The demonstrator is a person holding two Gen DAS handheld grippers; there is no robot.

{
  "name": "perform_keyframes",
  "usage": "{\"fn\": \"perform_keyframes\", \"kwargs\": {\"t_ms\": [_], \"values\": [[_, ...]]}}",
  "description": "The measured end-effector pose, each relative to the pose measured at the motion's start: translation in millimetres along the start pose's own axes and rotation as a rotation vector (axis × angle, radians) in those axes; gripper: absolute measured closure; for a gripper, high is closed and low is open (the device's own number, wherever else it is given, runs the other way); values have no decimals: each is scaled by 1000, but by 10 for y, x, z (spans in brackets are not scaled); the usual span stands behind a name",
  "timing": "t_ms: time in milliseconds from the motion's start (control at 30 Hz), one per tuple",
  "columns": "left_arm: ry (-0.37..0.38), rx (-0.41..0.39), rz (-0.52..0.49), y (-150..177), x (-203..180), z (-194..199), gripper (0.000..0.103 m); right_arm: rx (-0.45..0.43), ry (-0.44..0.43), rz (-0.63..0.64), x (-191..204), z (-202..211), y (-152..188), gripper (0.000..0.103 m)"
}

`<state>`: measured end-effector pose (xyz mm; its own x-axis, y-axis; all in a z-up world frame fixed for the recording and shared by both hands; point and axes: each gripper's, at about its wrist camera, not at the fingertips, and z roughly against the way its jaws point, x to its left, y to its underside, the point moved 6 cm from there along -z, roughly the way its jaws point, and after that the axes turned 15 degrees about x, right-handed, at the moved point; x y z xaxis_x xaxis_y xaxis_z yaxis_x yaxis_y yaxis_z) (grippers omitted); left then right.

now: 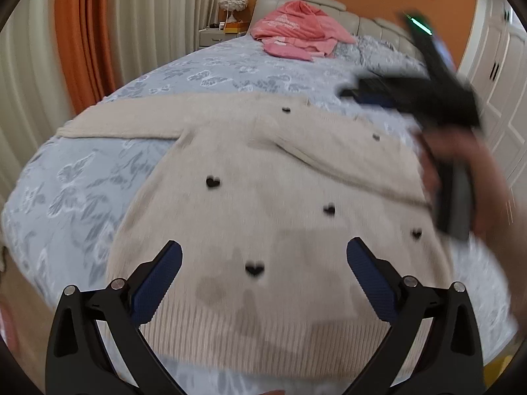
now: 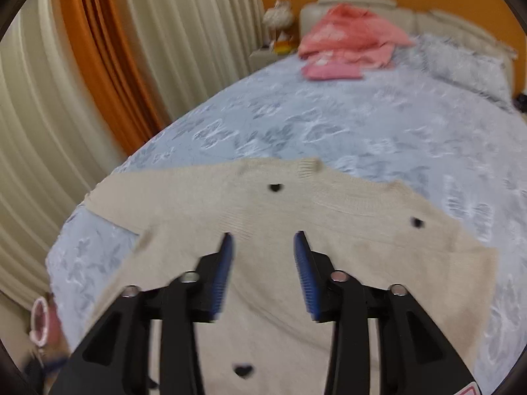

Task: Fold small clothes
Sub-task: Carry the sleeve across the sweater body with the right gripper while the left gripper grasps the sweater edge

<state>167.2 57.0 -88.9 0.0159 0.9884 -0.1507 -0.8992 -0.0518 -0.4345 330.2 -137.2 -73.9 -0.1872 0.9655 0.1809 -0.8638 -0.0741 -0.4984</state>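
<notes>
Cream knit, the sweater (image 1: 263, 204) dotted with black hearts is spread flat on the blue butterfly bedspread (image 1: 82, 191), one sleeve already laid across its chest. Nothing is held: the left gripper (image 1: 263, 250) is spread wide above the hem, and the right gripper (image 2: 263, 240) is parted and empty. The other sleeve (image 1: 131, 121), still outstretched, is judged the next thing to be pinched and folded inward.

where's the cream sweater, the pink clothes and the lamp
cream sweater (image 1: 263, 223): left wrist view, middle of its body
pink clothes (image 1: 296, 29): left wrist view, top of the heap
lamp (image 1: 233, 1): left wrist view, its white shade
</notes>
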Motion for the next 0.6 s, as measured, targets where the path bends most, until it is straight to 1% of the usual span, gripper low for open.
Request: {"fn": "perform_keyframes", "kwargs": {"t_ms": [33,67,100,133,167,200,233,300,367,400,433,467,500,533,567,600], "values": [[43,-2,12,-159,40,-62,5,-13,37,-31,-161,64,125,43],[74,0,23,-271,59,-124,5,-19,91,-72,-423,114,286,42],[101,3,32,-374,69,-190,5,-6,160,-124,-720,178,502,40],[131,9,50,-543,81,-311,5,17,210,-168,-971,182,656,40],[157,14,68,-702,76,-438,5,66,257,-228,-1285,158,880,39],[181,20,78,-817,48,-544,5,97,269,-263,-1440,116,995,39],[202,34,101,-977,31,-730,5,129,270,-304,-1614,55,1118,39],[222,80,164,-1196,7,-1084,6,150,248,-340,-1760,-64,1238,39],[271,135,252,-1372,-8,-1482,12,173,209,-349,-1815,-244,1232,39],[272,151,277,-1416,-14,-1610,27,179,193,-351,-1786,-332,1209,42],[279,173,295,-1453,-37,-1735,45,181,171,-352,-1781,-377,1196,47],[298,185,296,-1472,-69,-1817,52,171,155,-349,-1773,-437,1133,67],[291,192,296,-1511,-90,-1874,72,159,156,-358,-1823,-426,1087,91],[270,179,276,-1575,-124,-1880,87,131,137,-382,-1835,-374,1032,91],[271,157,238,-1651,-172,-1850,90,91,102,-407,-1837,-309,1028,92],[287,130,203,-1720,-219,-1797,92,42,73,-428,-1822,-239,936,92]]}}
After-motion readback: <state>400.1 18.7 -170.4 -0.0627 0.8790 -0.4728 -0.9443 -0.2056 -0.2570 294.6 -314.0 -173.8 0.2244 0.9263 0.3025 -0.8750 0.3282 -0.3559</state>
